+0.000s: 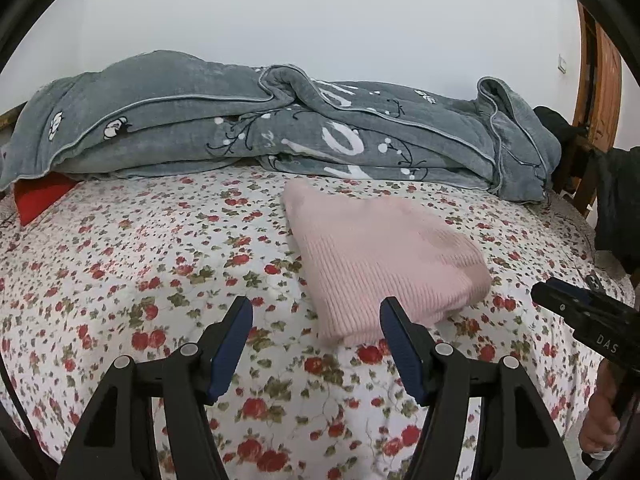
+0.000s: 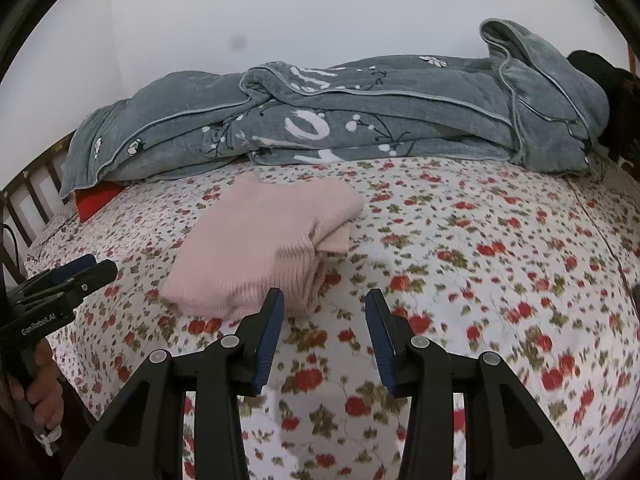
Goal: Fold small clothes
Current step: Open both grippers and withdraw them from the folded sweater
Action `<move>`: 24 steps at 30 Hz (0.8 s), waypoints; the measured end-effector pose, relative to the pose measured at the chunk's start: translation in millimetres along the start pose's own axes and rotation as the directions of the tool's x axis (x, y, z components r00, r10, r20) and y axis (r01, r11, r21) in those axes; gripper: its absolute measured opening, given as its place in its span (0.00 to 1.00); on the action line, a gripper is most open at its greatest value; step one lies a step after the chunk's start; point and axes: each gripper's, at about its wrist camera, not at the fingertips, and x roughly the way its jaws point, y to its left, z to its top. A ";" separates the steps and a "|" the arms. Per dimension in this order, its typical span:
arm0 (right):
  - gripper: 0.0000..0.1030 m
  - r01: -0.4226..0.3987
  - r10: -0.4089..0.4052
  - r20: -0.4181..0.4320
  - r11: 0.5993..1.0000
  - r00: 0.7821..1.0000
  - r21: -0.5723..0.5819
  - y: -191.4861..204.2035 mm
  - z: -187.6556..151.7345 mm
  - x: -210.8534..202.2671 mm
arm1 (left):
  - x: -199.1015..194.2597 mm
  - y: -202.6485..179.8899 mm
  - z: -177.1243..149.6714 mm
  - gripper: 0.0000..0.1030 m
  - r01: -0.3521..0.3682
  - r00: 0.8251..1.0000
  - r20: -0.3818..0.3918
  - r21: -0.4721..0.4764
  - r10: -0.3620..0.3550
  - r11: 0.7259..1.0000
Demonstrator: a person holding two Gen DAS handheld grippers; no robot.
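**Two grippers clear of a folded pink sweater**

Two grippers hover over the floral bedsheet (image 1: 160, 264). Left gripper (image 1: 316, 312): fingers spread, nothing between them, bare sheet toward 9 o'clock. The folded pink sweater (image 1: 380, 256) lies at its 1 o'clock, its near edge just behind the right fingertip. Right gripper (image 2: 325, 304): fingers parted and empty, sweater at 11 o'clock, wide open sheet toward 3 o'clock. A grey blanket (image 2: 360, 120) bounds the far side at 12 o'clock. A red item (image 1: 40, 196) is mostly hidden under the blanket.
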 end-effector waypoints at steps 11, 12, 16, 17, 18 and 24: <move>0.44 0.019 -0.019 0.004 1.000 1.000 -0.004 7.6 -11.3 -21.2 | -13.7 19.0 -19.2 0.62 0.000 1.000 0.003 -0.065 0.000 0.998; 0.46 0.018 -0.018 0.010 1.000 1.000 -0.008 8.9 -11.3 -23.2 | -15.0 22.0 -20.4 0.62 0.000 1.000 0.003 -0.075 0.000 0.997; 0.47 0.020 -0.019 0.020 1.000 1.000 -0.024 13.9 -11.8 -26.8 | -18.1 30.7 -23.6 0.62 -0.023 1.000 -0.005 -0.084 0.022 0.996; 0.47 0.023 -0.023 0.017 0.999 1.000 -0.030 15.4 -12.2 -26.6 | -18.8 32.9 -23.7 0.62 -0.028 1.000 -0.003 -0.085 0.028 0.996; 0.47 0.023 -0.023 0.014 0.999 1.000 -0.033 16.1 -12.6 -26.1 | -19.9 35.6 -24.1 0.62 -0.038 0.999 0.001 -0.087 0.038 0.995; 0.47 0.041 -0.041 0.009 0.998 0.999 -0.040 18.5 -14.5 -15.9 | -18.7 47.9 -26.5 0.62 -0.036 0.999 0.010 -0.111 0.038 0.993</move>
